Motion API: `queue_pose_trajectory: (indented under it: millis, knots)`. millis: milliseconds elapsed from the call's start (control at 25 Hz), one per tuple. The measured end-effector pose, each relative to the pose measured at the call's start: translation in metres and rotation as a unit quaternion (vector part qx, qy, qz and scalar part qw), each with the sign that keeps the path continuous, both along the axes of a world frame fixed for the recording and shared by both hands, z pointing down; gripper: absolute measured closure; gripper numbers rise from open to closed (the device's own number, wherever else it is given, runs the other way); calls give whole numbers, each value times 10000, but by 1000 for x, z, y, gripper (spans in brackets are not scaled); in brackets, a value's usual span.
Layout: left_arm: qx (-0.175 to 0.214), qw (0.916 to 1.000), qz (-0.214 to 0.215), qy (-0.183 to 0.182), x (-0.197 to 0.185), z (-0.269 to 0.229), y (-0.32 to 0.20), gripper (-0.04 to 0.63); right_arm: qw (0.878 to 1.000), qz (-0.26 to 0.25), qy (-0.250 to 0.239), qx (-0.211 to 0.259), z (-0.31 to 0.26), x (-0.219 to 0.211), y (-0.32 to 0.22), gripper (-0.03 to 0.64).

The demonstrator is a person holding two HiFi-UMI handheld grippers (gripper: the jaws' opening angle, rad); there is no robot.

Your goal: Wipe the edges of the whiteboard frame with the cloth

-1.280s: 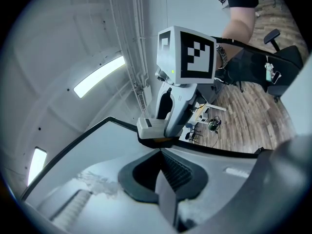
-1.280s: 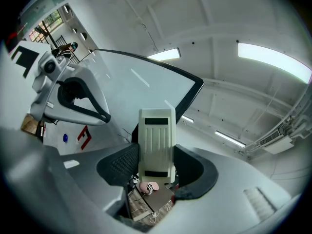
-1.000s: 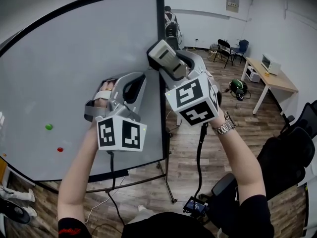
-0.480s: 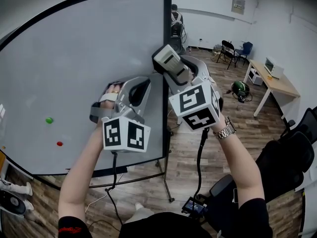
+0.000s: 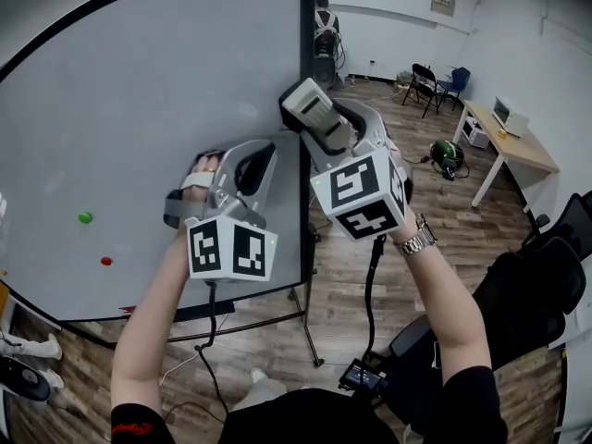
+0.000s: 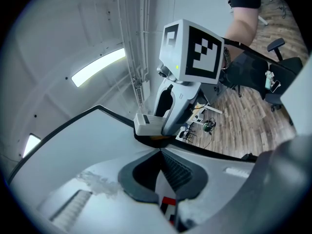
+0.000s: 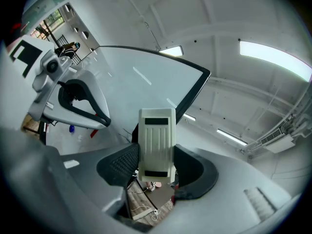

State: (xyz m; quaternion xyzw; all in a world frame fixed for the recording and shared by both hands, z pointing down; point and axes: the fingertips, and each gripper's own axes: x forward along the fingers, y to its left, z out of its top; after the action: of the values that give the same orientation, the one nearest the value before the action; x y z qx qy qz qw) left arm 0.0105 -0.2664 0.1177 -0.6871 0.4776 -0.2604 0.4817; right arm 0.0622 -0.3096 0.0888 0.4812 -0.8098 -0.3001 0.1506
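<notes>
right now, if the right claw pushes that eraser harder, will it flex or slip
Probably stiff: the eraser looks like a ribbed hard block. It may pivot, since the right claw grips only its lower end. Likely slides on the smooth frame.

Left gripper (image 6: 160,151) jaws closed together, nothing between. Just beyond, right gripper (image 6: 162,125) holds white eraser (image 6: 147,125) at whiteboard's black frame (image 6: 117,116). Wood floor (image 6: 243,116) behind.
</notes>
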Motion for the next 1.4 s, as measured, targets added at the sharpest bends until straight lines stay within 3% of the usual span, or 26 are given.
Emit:
queue_pose_trajectory:
  millis: [1400]
  knots:
    - [-344, 9992, 35, 224, -13, 52, 1, 594, 9992, 86, -269, -284, 50, -12, 0, 385]
